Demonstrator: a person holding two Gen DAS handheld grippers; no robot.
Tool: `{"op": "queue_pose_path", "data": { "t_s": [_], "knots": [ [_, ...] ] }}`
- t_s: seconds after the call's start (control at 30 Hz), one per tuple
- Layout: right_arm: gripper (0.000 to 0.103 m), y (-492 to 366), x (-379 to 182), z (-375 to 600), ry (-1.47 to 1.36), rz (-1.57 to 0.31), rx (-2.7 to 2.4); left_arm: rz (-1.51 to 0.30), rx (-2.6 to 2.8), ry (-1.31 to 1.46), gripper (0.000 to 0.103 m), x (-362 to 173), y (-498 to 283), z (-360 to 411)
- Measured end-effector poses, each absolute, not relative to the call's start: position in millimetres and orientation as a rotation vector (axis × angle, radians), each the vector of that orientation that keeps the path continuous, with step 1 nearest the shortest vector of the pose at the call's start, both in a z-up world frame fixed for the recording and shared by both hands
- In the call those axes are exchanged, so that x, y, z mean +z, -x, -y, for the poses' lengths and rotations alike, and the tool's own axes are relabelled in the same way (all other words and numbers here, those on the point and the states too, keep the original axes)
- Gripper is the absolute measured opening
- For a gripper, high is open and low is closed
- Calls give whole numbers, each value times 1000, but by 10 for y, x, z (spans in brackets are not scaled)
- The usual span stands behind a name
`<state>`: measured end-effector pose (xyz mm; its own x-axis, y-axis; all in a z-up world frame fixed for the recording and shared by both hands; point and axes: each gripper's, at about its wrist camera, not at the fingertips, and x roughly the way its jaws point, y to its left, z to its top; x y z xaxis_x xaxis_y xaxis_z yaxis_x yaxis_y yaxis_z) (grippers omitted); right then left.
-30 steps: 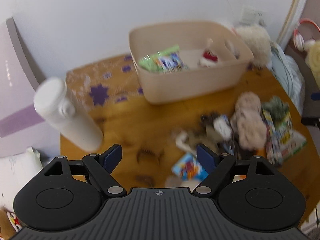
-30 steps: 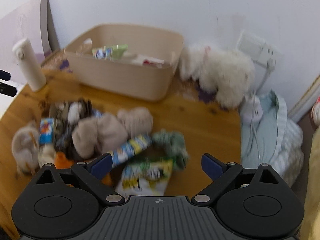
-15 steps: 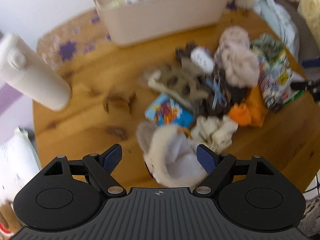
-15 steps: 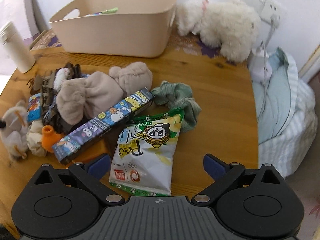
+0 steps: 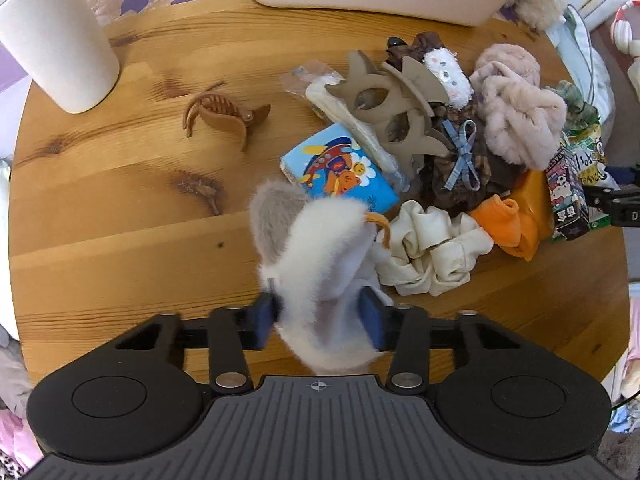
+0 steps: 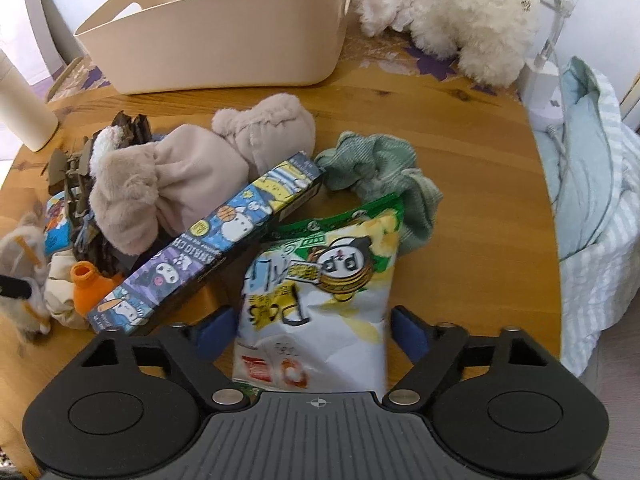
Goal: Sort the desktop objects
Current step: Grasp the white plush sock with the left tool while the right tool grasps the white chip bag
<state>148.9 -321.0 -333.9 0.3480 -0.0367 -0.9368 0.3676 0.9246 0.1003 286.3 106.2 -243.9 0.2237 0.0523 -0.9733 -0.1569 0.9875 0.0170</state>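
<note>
A fluffy white and grey plush piece (image 5: 320, 248) lies at the near edge of the pile on the round wooden table (image 5: 120, 220). My left gripper (image 5: 318, 314) points down on it, its jaws closing, and both blue pads press into the fur. In the right wrist view a green and white chip bag (image 6: 324, 280) lies flat between the pads of my right gripper (image 6: 312, 332). Those jaws are closing too, with a thin gap still left on each side of the bag. The beige bin (image 6: 224, 40) stands at the back of the table.
A white bottle (image 5: 52, 36) stands far left, with a brown hair claw (image 5: 218, 116) near it. The pile holds a taupe claw clip (image 5: 396, 108), a cream scrunchie (image 5: 432, 256), a cartoon box (image 6: 212, 240), a green scrunchie (image 6: 384, 176) and pink fluffy pieces (image 6: 180, 176). A white plush toy (image 6: 452, 12) lies beside the bin.
Both grippers have come down toward the table and tipped downward. The left jaws have closed onto the fluffy plush piece. The right jaws have narrowed around the chip bag.
</note>
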Motion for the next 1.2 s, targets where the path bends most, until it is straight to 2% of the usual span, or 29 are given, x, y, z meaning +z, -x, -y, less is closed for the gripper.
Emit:
{"op": "queue_pose_path", "data": {
  "t_s": [0.07, 0.17, 0.83, 1.2],
  "knots": [
    [68, -1473, -3331, 3210, -324, -1183, -260, -1336, 144, 110, 27, -2428, -2848, -1091],
    [61, -1446, -3301, 3214, -324, -1167, -255, -1329, 123, 134, 21, -2378, -2815, -1100],
    [50, -1141, -2823, 3206, -281, -1059, -235, -1229, -31, 56, 12, -2027, -2710, -835],
    [49, -1151, -2407, 3279, -248, -953, -230, -1139, -63, 42, 12, -1659, -2818, -829]
  ]
}}
